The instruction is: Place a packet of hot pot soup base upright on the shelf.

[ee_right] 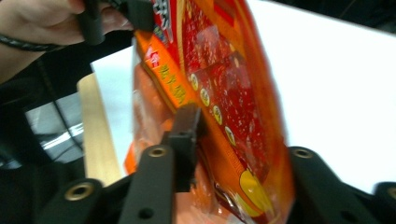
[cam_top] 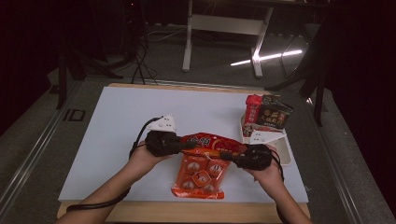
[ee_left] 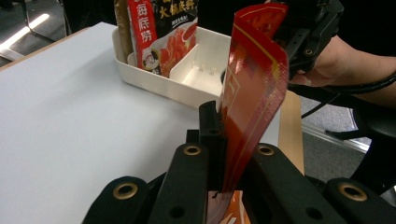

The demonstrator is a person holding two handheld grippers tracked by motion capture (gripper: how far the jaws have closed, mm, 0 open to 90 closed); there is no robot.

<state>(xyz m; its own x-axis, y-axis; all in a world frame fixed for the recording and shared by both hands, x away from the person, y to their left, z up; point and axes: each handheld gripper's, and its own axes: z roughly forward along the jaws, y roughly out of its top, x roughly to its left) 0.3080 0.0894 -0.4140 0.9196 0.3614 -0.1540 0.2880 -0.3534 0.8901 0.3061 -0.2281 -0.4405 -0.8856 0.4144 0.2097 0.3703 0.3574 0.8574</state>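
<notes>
White desk point(cam_top: 116, 140) carries a white divided tray point(cam_top: 286, 154) at its right side with dark and red packets point(cam_top: 267, 115) standing in it; the red snack bag point(cam_top: 205, 163) hangs above the desk's near edge, top edge stretched between both tools. Left tool point(cam_top: 187, 144) is clamped on the bag's left top corner, right tool point(cam_top: 229, 156) on its right. To do it well the person should probably keep both grips firm and level, carry the bag across to the tray's free compartment without it swinging, then lower it upright
</notes>
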